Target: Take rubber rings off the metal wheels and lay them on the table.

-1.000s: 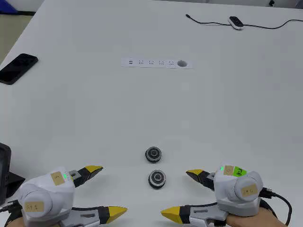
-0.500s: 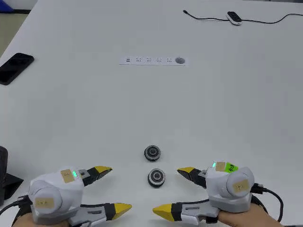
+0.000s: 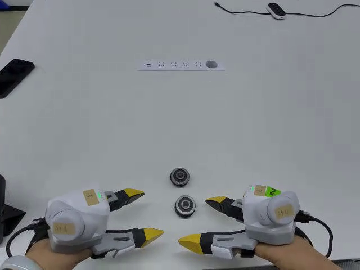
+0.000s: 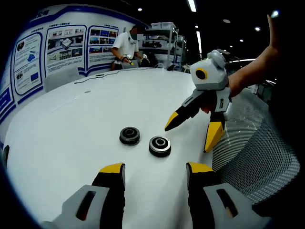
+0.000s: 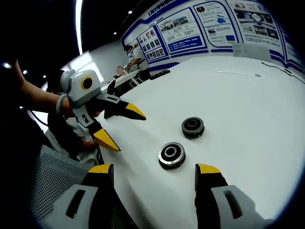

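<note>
White tabletop [image 3: 253, 140] runs wide before us, with a power strip [image 3: 180, 64] further back, a black phone [image 3: 14, 76] at the left edge and a cable [image 3: 277, 10] at the far side. Two metal wheels sit loose and flat on the table itself, not in any tray or holder. The nearer wheel [image 3: 185, 206] lies between our two tools and the farther wheel [image 3: 180, 176] just beyond it, the two apart.

Each wheel looks to carry its dark rubber ring, though they are too small for us to be sure, and we see no ring lying loose on the table. We judge the task to be at its start: the approach.

Our left gripper [image 3: 151, 212] and right gripper [image 3: 194, 220] face each other across the nearer wheel. Both have their yellow-tipped jaws spread wide, gripping nothing and touching neither wheel.

Next, we think, one tool must pin the nearer wheel by its metal body. The other must then catch the ring's edge and peel it off.
</note>
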